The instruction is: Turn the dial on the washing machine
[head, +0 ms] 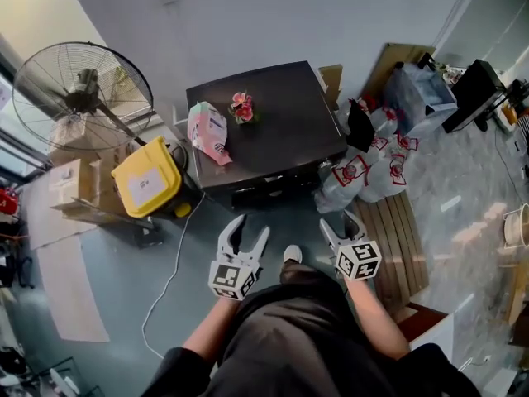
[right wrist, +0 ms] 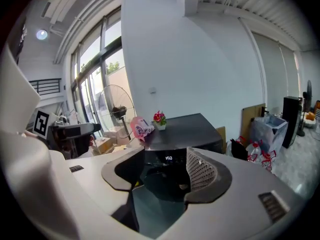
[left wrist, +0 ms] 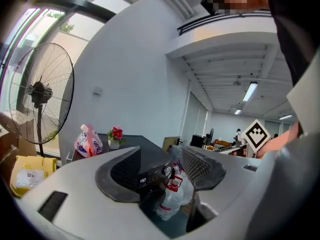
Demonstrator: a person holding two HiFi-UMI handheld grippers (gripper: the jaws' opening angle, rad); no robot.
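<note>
The dark washing machine [head: 277,131] stands ahead of me, with a pink detergent bag [head: 207,132] and a small flower pot [head: 242,106] on its top. In the left gripper view its front panel shows a lit display [left wrist: 143,180] and a small round dial [left wrist: 166,170] beside it. My left gripper [head: 245,236] and right gripper [head: 340,228] hover in front of the machine, apart from it. Both stand open with nothing between the jaws. The right gripper view frames the display [right wrist: 168,158] and the round door [right wrist: 165,181]; no dial shows there.
A large standing fan [head: 83,89] and a yellow box [head: 147,179] sit left of the machine, with cardboard boxes [head: 70,188] behind. Several plastic bottles [head: 364,172] and a wooden pallet [head: 401,238] lie to its right. A white cable [head: 169,279] trails across the floor.
</note>
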